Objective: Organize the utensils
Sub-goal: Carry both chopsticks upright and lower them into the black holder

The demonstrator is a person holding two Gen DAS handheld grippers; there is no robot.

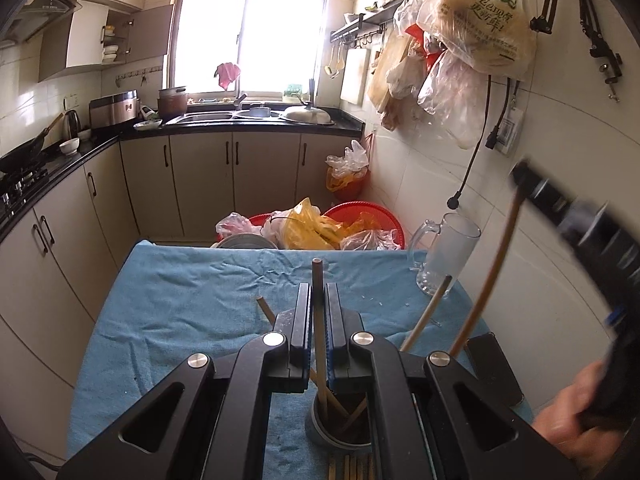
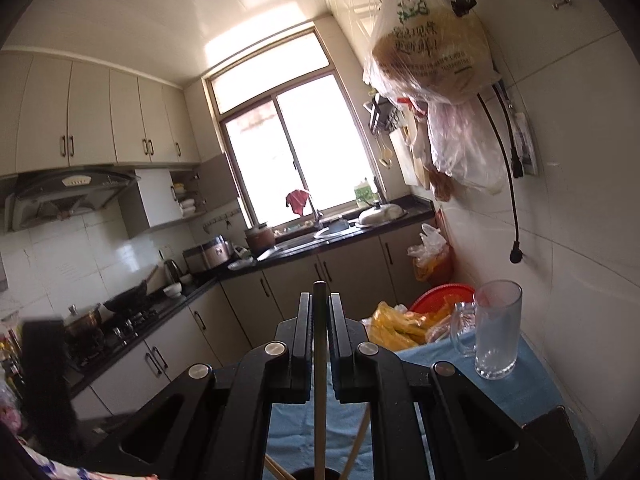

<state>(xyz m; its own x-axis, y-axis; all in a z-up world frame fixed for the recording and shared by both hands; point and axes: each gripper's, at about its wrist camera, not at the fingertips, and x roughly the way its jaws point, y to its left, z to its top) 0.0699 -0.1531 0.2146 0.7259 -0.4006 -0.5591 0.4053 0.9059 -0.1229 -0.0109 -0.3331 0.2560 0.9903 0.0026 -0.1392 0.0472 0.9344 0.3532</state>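
Observation:
My left gripper [image 1: 319, 292] is shut on a wooden chopstick [image 1: 319, 312] whose lower end stands in a round grey utensil holder [image 1: 320, 426] on the blue cloth [image 1: 180, 320]. Several more chopsticks [image 1: 352, 416] lean in the holder, and others lie on the cloth [image 1: 352, 468] just in front of it. My right gripper [image 2: 319, 304] is shut on another chopstick [image 2: 319, 360], held upright above the dark holder rim [image 2: 312, 474]. The right gripper also shows blurred at the right edge of the left wrist view [image 1: 568, 216], its chopstick [image 1: 488, 276] slanting down towards the holder.
A glass mug [image 1: 448, 256] stands at the cloth's far right corner, also in the right wrist view [image 2: 496, 328]. A dark flat object [image 1: 494, 368] lies at the table's right edge. Red basins and plastic bags [image 1: 320, 228] sit on the floor beyond. Bags hang on the right wall [image 1: 472, 20].

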